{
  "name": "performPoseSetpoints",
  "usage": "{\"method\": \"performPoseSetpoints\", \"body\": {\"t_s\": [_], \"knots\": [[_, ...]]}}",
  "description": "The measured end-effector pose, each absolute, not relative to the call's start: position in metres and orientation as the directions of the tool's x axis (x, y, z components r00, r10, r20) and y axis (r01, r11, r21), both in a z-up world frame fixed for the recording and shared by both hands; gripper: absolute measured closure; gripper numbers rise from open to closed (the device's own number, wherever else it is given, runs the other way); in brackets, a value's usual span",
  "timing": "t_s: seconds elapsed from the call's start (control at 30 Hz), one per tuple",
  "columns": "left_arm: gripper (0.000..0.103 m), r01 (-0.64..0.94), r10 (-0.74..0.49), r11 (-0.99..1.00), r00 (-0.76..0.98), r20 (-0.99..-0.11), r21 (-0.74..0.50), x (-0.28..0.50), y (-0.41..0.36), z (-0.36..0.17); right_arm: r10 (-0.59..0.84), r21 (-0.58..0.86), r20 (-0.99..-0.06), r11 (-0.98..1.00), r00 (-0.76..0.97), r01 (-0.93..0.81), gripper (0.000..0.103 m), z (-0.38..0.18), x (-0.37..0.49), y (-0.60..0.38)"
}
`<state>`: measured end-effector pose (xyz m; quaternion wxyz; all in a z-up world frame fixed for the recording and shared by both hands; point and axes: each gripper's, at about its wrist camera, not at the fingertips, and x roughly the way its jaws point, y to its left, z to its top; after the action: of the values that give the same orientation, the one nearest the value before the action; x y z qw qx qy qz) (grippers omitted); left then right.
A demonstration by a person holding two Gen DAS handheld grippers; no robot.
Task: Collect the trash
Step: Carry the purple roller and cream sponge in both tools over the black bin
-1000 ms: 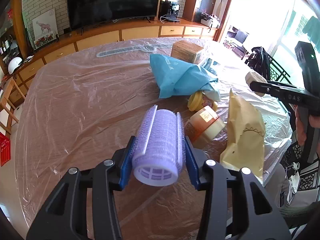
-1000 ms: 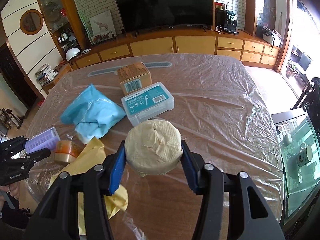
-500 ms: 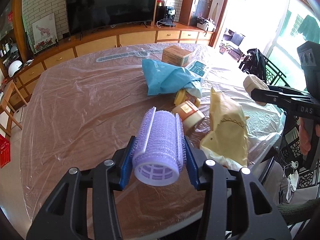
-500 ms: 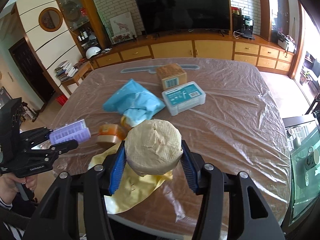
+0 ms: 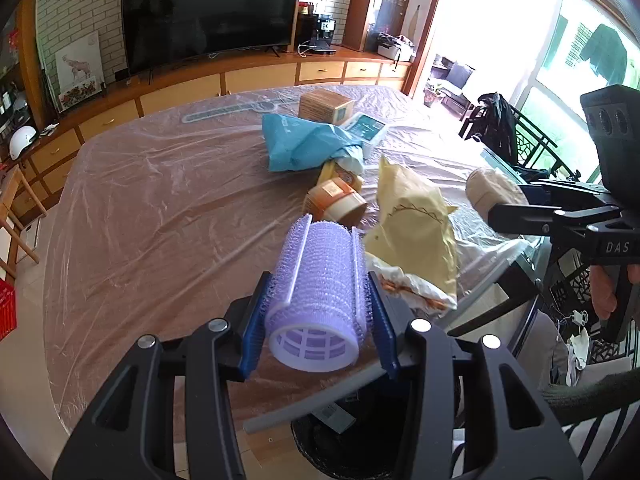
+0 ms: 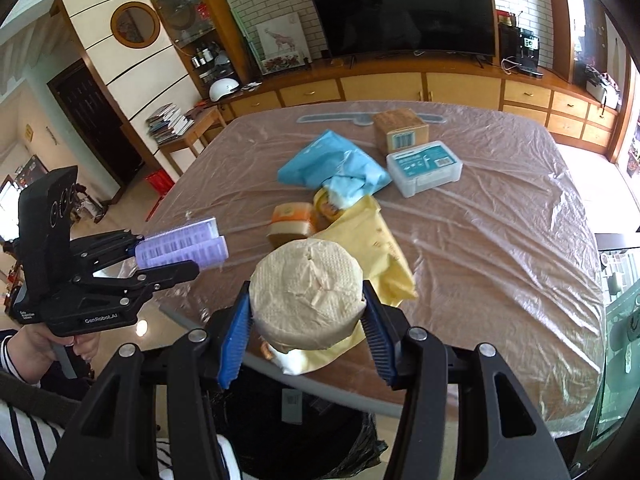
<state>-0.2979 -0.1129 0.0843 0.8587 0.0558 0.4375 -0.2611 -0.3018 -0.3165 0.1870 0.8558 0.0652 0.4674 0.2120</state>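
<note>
Left gripper: jaws closed partway on a purple hair roller, blue pads pressing its flanks so its open end faces the camera. The side-on grip suits a release by simple opening.

Right gripper: jaws likewise closed partway on a beige tissue wad, clamped across its width and slightly squashed.

Both loads hang clear of the bench, at its near edge. Directly below that edge stands a black-lined bin, its mouth under both grippers. Judgement: the items are held there for dropping; release has not yet occurred.

Remaining on the bench, near edge to far: a yellow bag overhanging the near edge, an orange jar, a blue bag, a clear box and a carton. Which of these count as trash cannot be told.
</note>
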Motion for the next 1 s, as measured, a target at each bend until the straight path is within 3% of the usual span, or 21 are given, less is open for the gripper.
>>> {"method": "performPoseSetpoints", "body": {"t_s": [1.0], "knots": [[0.056, 0.663, -0.413, 0.739, 0.309, -0.857, -0.118, -0.384, -0.132, 0.053, 0.437, 0.309, -0.851, 0.865, 0.291, -0.396, 0.052, 0.147, -0.378, -0.285]]}}
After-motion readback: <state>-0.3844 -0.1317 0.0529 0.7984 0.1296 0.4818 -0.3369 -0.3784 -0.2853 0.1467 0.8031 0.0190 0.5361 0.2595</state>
